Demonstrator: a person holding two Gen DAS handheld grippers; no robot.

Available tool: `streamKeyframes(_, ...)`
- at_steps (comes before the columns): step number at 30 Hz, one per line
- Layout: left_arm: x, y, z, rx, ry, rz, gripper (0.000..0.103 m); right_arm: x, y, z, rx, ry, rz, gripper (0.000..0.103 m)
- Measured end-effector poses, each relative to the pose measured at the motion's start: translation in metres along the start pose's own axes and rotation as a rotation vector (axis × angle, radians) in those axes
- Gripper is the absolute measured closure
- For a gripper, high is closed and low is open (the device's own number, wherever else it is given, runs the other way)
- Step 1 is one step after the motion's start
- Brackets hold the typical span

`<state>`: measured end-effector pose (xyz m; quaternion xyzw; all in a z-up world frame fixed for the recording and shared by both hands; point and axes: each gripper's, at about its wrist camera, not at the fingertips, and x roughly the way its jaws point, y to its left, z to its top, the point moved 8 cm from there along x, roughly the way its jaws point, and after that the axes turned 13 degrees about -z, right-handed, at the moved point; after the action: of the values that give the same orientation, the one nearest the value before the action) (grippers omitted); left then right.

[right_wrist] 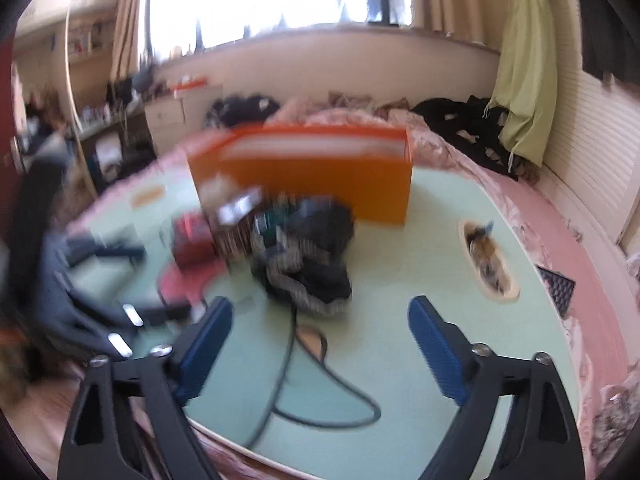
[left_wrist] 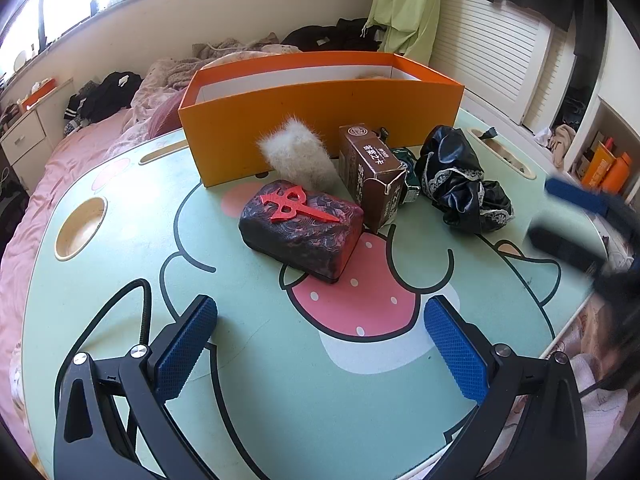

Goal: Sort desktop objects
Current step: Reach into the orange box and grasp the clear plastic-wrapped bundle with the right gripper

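Note:
An orange box (left_wrist: 320, 116) stands open at the back of the green cartoon table (left_wrist: 248, 360). In front of it lie a dark marbled block with a red emblem (left_wrist: 302, 230), a white furry item (left_wrist: 298, 154), a brown carton (left_wrist: 370, 170) and crumpled black lace cloth (left_wrist: 464, 178). My left gripper (left_wrist: 320, 354) is open over bare table, short of the block, nothing between its fingers. My right gripper (right_wrist: 320, 354) is open too, empty, with the black cloth (right_wrist: 316, 256) ahead of it; this view is blurred. It also appears blurred at the right edge (left_wrist: 580, 224) of the left wrist view.
The table sits on a bed with pink bedding (left_wrist: 72, 168). Round and oval cut-outs (left_wrist: 80, 222) mark the table's sides; one oval slot (right_wrist: 488, 260) holds small items. A black cable (right_wrist: 288, 364) crosses the table near my right gripper. The left gripper (right_wrist: 92, 280) shows blurred at left.

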<state>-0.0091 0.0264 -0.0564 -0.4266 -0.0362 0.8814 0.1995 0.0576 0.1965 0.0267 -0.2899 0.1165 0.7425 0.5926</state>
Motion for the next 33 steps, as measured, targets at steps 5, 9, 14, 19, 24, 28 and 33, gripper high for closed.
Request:
streamKeyframes(5,0.000,0.000,-0.001,0.000,-0.002,-0.001,0.000,0.025,0.019,0.081,0.044,0.126,0.182,0.033)
streamKeyframes(9,-0.001,0.000,-0.001,0.001,-0.002,0.000,0.000,0.077,0.050,0.124,0.079,0.334,0.334,0.040)
streamKeyframes(14,0.000,0.000,-0.001,0.000,-0.002,0.000,0.000,0.156,0.093,0.124,0.085,0.628,0.359,0.057)
streamKeyframes(19,-0.001,0.000,-0.001,0.001,-0.003,-0.001,0.000,0.192,0.116,0.105,0.023,0.713,0.283,0.057)
streamKeyframes(24,0.000,0.001,0.000,-0.004,-0.004,-0.005,0.000,0.211,0.116,0.093,-0.008,0.743,0.214,0.061)
streamKeyframes(28,0.001,0.001,0.002,-0.001,-0.003,-0.004,0.000,0.215,0.101,0.093,0.053,0.731,0.237,0.076)
streamKeyframes(33,0.001,0.001,0.001,0.000,-0.003,-0.005,0.000,0.196,0.064,0.111,0.112,0.601,0.234,0.077)
